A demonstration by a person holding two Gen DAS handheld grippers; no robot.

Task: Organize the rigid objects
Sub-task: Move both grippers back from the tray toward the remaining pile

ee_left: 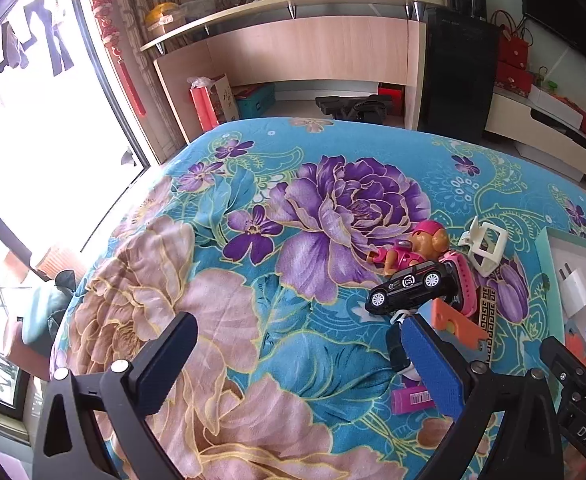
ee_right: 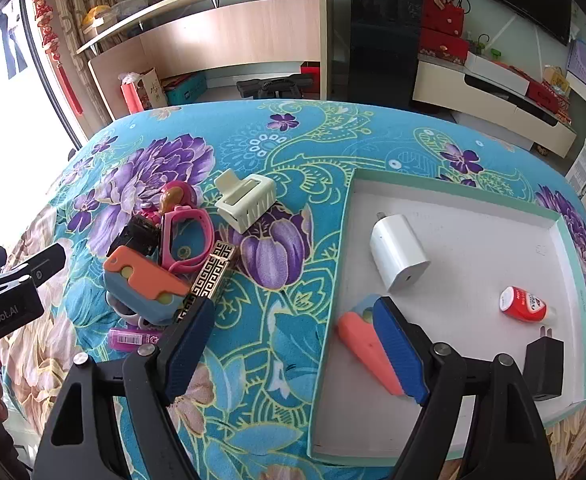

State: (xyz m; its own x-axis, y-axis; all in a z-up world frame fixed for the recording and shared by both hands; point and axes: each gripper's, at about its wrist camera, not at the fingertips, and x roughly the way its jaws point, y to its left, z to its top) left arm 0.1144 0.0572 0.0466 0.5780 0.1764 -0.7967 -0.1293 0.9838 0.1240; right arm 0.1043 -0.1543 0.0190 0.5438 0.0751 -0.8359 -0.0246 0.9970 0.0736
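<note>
Left wrist view: the left hand-held gripper pointed steeply down over the flowered tabletop, jaws wide apart and empty; the black toy car sat in the pile just beyond its right finger.

Right wrist view: the right hand-held gripper tilted down across the white tray edge, jaws spread, gripping nothing. The white charger lay in the tray, the cream hair claw further left.

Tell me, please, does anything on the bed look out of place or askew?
Yes: the black toy car lies tipped on its side atop the jumbled pile beside the tray, resting against the pink watch.
</note>
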